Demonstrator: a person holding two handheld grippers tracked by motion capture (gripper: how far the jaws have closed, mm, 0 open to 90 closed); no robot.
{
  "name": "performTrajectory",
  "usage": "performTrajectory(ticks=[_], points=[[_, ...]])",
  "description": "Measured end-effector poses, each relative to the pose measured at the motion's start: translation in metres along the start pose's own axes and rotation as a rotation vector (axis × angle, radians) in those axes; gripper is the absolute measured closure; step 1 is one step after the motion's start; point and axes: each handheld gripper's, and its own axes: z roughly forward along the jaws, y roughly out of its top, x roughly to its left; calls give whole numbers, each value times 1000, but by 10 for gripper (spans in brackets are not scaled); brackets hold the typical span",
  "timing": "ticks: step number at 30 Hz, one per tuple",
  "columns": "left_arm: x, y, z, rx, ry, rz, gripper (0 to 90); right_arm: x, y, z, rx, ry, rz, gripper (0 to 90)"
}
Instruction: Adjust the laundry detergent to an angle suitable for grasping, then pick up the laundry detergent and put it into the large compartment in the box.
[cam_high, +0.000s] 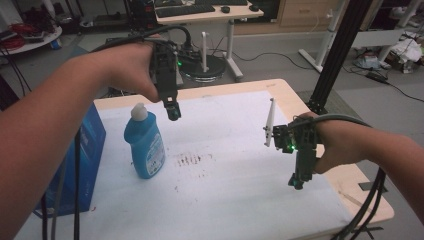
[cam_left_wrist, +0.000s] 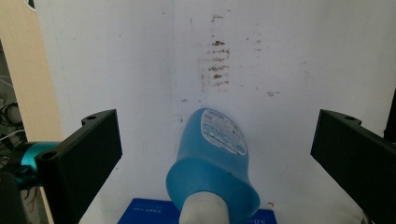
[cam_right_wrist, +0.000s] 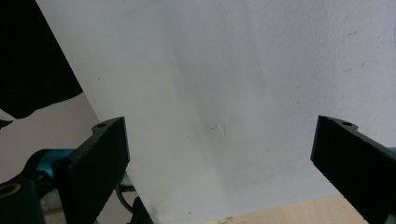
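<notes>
**Now: left tool poised over the blue bottle, both tools empty**

High view. The blue bottle (cam_high: 145, 148) stands upright on the white sheet (cam_high: 240, 200) that covers the surface (cam_high: 285, 90), toward the left edge, with a blue box (cam_high: 90, 145) just beside it at that edge. The left tool (cam_high: 173, 113) hangs above and just behind the bottle's white cap (cam_high: 140, 112), apart from it. The right tool (cam_high: 297, 181) points down near the right edge, well apart from the bottle. A patch of brown marks (cam_high: 190, 160) lies on the sheet between the two.

Left gripper view. The left tool (cam_left_wrist: 215, 154) looks straight down on the bottle (cam_left_wrist: 212, 168); its jaws stand wide apart on either side, pressing on nothing. The cap (cam_left_wrist: 203, 212) is nearest the camera and the brown marks (cam_left_wrist: 217, 60) lie beyond.

Right gripper view. The right tool (cam_right_wrist: 219, 163) is spread wide over bare white sheet (cam_right_wrist: 243, 70), with nothing between its jaws.

Handling, as a judgement: the bottle looks like smooth, slightly squeezable plastic, likely with liquid inside, so moderately heavy and a bit slippery. The narrow shoulder just under the cap seems the safest place to take hold; a grip on the broad labelled body could slide or dent it.
</notes>
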Motion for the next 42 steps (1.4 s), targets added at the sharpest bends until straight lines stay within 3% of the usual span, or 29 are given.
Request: performTrajectory(ticks=[7, 15, 23, 39, 42], points=[[0, -1, 0, 11, 4, -1, 17, -4, -4, 2, 0, 1, 12, 35], [-2, -2, -5, 1, 6, -23, 17, -3, -4, -2, -12, -8, -7, 35], [-6, 2, -7, 4, 12, -4, 17, 1, -6, -5, -11, -20, 4, 35], [-11, 2, -8, 5, 24, -16, 17, 5, -4, -8, -1, -37, 11, 35], [-13, 1, -11, -2, 46, -19, 17, 6, -2, -7, 0, -37, 4, 35]])
